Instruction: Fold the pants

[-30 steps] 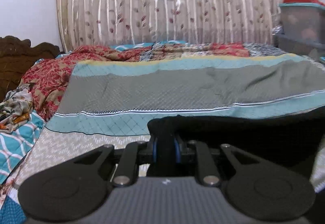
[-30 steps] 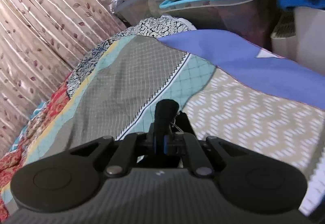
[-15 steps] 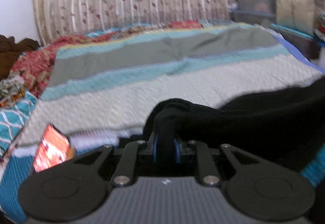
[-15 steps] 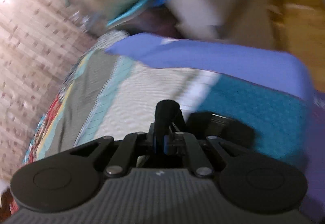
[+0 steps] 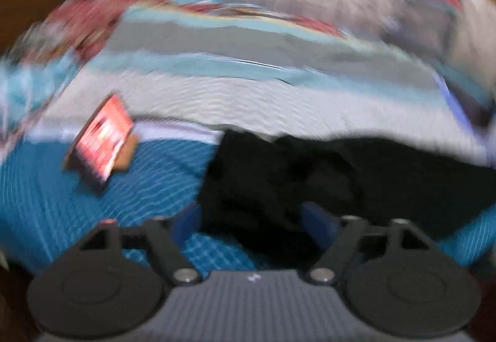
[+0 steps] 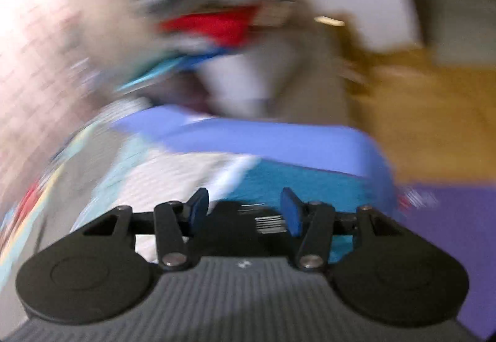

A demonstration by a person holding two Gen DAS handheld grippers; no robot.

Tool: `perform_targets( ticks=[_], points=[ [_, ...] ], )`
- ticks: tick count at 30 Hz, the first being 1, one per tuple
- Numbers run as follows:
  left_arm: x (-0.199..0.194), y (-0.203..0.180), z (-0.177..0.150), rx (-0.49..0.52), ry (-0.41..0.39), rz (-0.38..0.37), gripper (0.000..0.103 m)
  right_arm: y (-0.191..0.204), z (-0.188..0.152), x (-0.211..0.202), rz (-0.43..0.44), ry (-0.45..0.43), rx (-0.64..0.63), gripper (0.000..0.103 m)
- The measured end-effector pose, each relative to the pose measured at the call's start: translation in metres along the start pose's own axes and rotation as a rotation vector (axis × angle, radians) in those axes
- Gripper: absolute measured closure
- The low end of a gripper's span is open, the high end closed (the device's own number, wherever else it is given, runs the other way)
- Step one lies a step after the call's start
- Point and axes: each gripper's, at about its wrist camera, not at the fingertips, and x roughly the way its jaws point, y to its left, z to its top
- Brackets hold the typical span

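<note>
The black pants [image 5: 325,174] lie in a loose heap on the near teal band of the bedspread [image 5: 155,174], running off to the right. My left gripper [image 5: 252,222] is open, its blue pads apart on either side of the pants' near edge, gripping nothing. In the right wrist view a bit of black cloth [image 6: 229,215] shows low between the pads. My right gripper [image 6: 245,208] is open too. Both views are blurred by motion.
A phone with a red screen [image 5: 104,137] lies on the bed left of the pants. The bed's blue sheet edge [image 6: 279,137] falls off to a brown floor [image 6: 434,112]. Storage boxes and piled clothes [image 6: 214,25] stand past the bed, curtains behind.
Both grippers were shut on the pants and carried them toward the bed's near edge. Now both have opened and the pants lie on the bedspread.
</note>
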Motion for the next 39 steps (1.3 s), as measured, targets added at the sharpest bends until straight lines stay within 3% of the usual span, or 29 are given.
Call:
perform_targets(
  ticks=[3,6,8,12,13,14,15,16,17,18,21,23,26,28,29,30,31,33,36,39],
  points=[
    [0.018,0.040,0.010,-0.229,0.003,-0.039,0.011,0.096,-0.035,0.012,0.247,0.181,-0.192,0.049],
    [0.048,0.062,0.013,-0.387,0.050,-0.102,0.006,0.204,-0.105,0.012,0.481,0.392,-0.432,0.049],
    [0.069,0.066,0.014,-0.431,0.072,-0.131,0.001,0.270,-0.168,0.004,0.626,0.533,-0.590,0.048],
    [0.107,0.056,0.021,-0.388,0.107,-0.172,0.002,0.354,-0.282,-0.026,0.843,0.759,-0.797,0.049],
    [0.117,0.050,0.020,-0.372,0.127,-0.174,0.008,0.365,-0.307,-0.036,0.902,0.818,-0.829,0.049],
    [0.127,0.046,0.021,-0.346,0.146,-0.176,0.045,0.369,-0.329,-0.047,0.946,0.868,-0.864,0.053],
    [0.134,0.040,0.021,-0.306,0.158,-0.184,0.078,0.371,-0.352,-0.056,0.968,0.908,-0.919,0.068],
    [0.137,0.035,0.022,-0.277,0.157,-0.178,0.086,0.373,-0.380,-0.065,0.954,0.933,-1.002,0.078],
    [0.135,0.033,0.024,-0.273,0.148,-0.208,0.092,0.372,-0.401,-0.071,0.939,0.908,-1.069,0.085],
    [0.128,0.033,0.027,-0.281,0.117,-0.234,0.092,0.372,-0.406,-0.078,0.958,0.834,-1.086,0.086],
    [0.079,0.035,0.040,-0.225,-0.088,-0.245,0.092,0.391,-0.399,-0.096,1.079,0.682,-1.124,0.092],
    [0.057,0.041,0.041,-0.205,-0.184,-0.242,0.092,0.407,-0.396,-0.100,1.136,0.623,-1.099,0.093],
    [0.070,0.055,0.031,-0.249,-0.141,-0.159,0.091,0.421,-0.413,-0.087,1.075,0.632,-1.101,0.093],
    [0.101,0.064,0.013,-0.281,-0.008,-0.035,0.084,0.426,-0.442,-0.067,0.994,0.706,-1.131,0.093],
    [0.110,0.068,0.005,-0.304,0.027,0.004,0.072,0.422,-0.444,-0.065,1.026,0.670,-1.104,0.094],
    [0.110,0.073,-0.001,-0.334,0.034,0.010,0.068,0.423,-0.442,-0.064,1.031,0.672,-1.107,0.094],
    [0.105,0.077,-0.003,-0.360,0.020,-0.015,0.067,0.425,-0.437,-0.064,1.028,0.680,-1.101,0.094],
    [0.091,0.081,-0.001,-0.386,-0.007,-0.030,0.055,0.429,-0.425,-0.065,1.027,0.704,-1.090,0.085],
    [0.060,0.086,0.011,-0.416,-0.102,-0.049,0.055,0.385,-0.390,-0.079,1.057,0.662,-1.039,0.068],
    [0.042,0.082,0.027,-0.398,-0.188,-0.091,0.055,0.348,-0.360,-0.083,1.044,0.625,-0.969,0.068]
  ],
)
